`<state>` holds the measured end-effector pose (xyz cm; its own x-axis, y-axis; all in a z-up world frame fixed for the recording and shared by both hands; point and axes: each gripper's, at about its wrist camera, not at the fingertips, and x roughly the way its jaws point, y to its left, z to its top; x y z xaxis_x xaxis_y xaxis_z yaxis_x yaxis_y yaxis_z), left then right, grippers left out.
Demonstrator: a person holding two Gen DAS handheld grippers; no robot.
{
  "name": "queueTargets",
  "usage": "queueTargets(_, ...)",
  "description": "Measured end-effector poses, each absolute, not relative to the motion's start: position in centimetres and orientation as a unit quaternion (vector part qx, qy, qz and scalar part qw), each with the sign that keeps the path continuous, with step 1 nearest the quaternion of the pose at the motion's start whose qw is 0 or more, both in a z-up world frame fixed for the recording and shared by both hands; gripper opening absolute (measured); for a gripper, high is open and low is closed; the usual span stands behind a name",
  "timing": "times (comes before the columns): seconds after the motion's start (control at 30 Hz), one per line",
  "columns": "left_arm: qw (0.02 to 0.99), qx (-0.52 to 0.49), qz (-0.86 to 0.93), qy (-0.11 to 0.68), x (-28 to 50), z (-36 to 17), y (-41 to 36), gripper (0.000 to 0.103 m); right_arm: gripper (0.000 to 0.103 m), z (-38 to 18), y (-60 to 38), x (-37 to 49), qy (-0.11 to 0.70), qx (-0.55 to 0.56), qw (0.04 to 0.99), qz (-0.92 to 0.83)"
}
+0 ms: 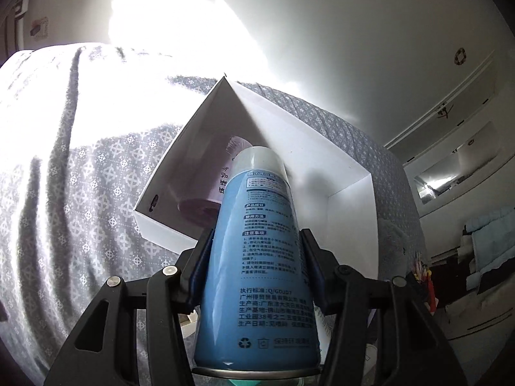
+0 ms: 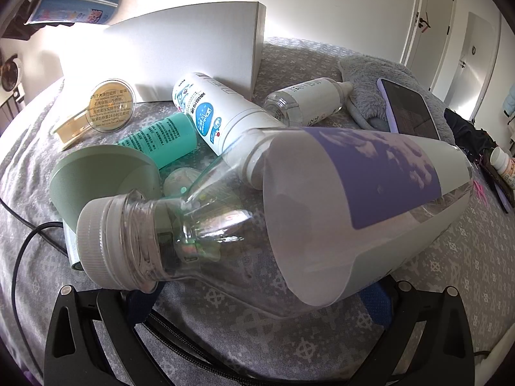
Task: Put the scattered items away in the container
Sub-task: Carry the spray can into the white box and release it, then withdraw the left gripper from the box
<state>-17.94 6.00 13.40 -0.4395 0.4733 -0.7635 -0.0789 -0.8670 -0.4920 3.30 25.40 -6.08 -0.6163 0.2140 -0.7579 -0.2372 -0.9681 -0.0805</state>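
On the far left of the right wrist view, I am seeing a black cable (image 2: 19, 251) running across the grey patterned bedspread (image 2: 450, 257). Above it, in the upper left corner, my left gripper (image 2: 48, 22) is holding a blue spray can (image 2: 77, 4) in the air beside the white box (image 2: 193, 51), which is standing on the bedspread.

Moving right, a round yellow adhesive hook package (image 2: 107, 106) is lying just in front of the box, with a teal bottle (image 2: 164, 140) and a grey-green round object (image 2: 96, 177) near it. A white spray bottle (image 2: 212, 112) is lying just beside the teal one and leaning toward the box. Next, a large clear bottle (image 2: 322, 212) with a purple label is filling the foreground, its white cap (image 2: 96, 244) pointing left. It is lying across my right gripper (image 2: 257, 302), but I cannot tell whether the jaws are pinching it, as the bottle is hiding the fingertips. Further right, a small clear bottle (image 2: 305, 101) is resting against a grey plush cloth (image 2: 386, 74), and a phone (image 2: 408, 109) in a purple case is lying on that cloth.

Through the left wrist view, I am confirming the left jaws are pressing on both sides of the blue spray can (image 1: 260, 257), which is pointing toward the open white box (image 1: 322, 148). A pale pink cylindrical item (image 1: 209, 189) is already lying inside the box.
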Motion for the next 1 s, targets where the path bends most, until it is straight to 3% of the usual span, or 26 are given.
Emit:
queueTargets(0.13, 0.179, -0.508, 0.813, -0.223, -18.6, 13.4, 7.0, 0.051, 0.103, -6.1, 25.4, 3.3, 0.014, -0.42, 0.125, 0.899)
queueTargets(0.23, 0.245, -0.478, 0.811, -0.232, -17.6, 15.5, 8.4, 0.064, 0.103, -6.1, 25.4, 3.3, 0.014, -0.42, 0.126, 0.899)
queueTargets(0.3, 0.266, -0.456, 0.819, -0.225, -16.5, 16.8, 9.0, 0.081, 0.103, -6.1, 25.4, 3.3, 0.014, -0.42, 0.126, 0.899)
queueTargets(0.5, 0.203, -0.425, 0.877, -0.096, -12.5, 16.7, 9.7, 0.084, 0.103, -6.1, 25.5, 3.3, 0.015, -0.42, 0.125, 0.899)
queueTargets(0.77, 0.062, -0.447, 0.886, 0.11, -7.7, 8.0, 7.1, 0.087, 0.103, -6.0, 25.6, 3.3, 0.017, -0.423, 0.122, 0.898)
queueTargets(1.0, -0.003, -0.476, 0.87, 0.131, -5.6, 0.5, 2.3, 0.089, 0.103, -5.5, 25.6, 3.8, 0.023, -0.43, 0.103, 0.897)
